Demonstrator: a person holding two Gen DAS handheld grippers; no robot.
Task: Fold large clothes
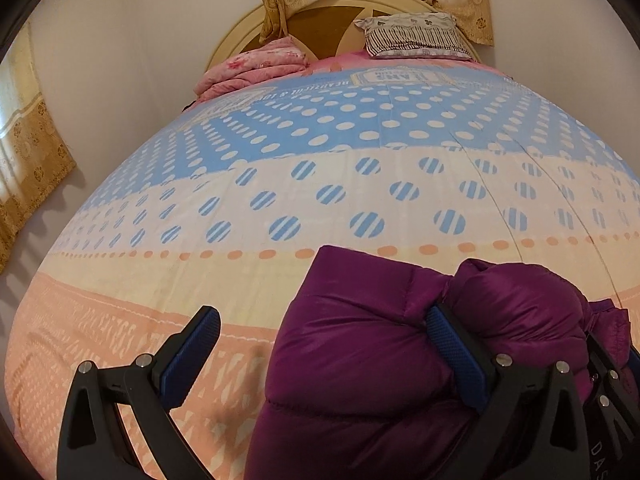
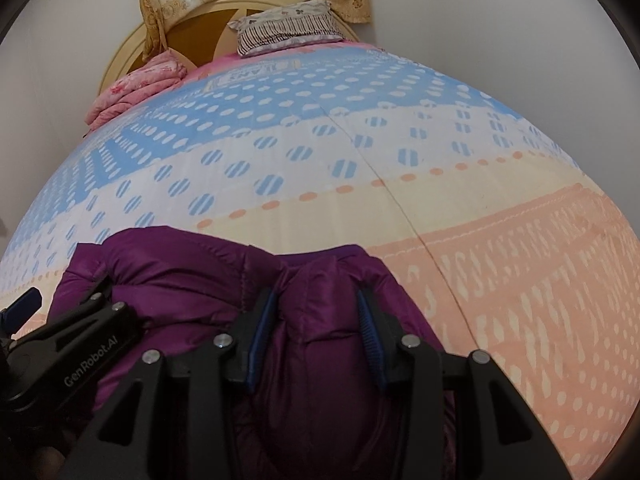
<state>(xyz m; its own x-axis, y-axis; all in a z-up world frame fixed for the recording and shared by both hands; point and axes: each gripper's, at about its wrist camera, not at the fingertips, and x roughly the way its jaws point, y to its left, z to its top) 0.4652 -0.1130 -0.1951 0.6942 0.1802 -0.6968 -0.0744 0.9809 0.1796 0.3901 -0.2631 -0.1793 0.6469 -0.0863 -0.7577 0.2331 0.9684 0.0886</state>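
Observation:
A purple puffy jacket (image 1: 360, 344) lies bunched on the near part of the bed; it also shows in the right wrist view (image 2: 180, 276). My left gripper (image 1: 324, 344) is wide open, its left finger (image 1: 192, 356) over the bedsheet and its right finger (image 1: 456, 356) pressed into the jacket. My right gripper (image 2: 316, 332) is shut on a thick fold of the jacket (image 2: 316, 312), squeezed between its blue pads (image 2: 260, 332). The left gripper's body (image 2: 68, 344) shows beside it at the left.
The bed (image 1: 280, 200) has a blue, white and peach dotted sheet. A folded pink blanket (image 1: 256, 64) and a patterned pillow (image 1: 412, 36) lie at the headboard (image 1: 320, 28). Gold curtains (image 1: 32, 152) hang at the left and behind. Walls flank the bed.

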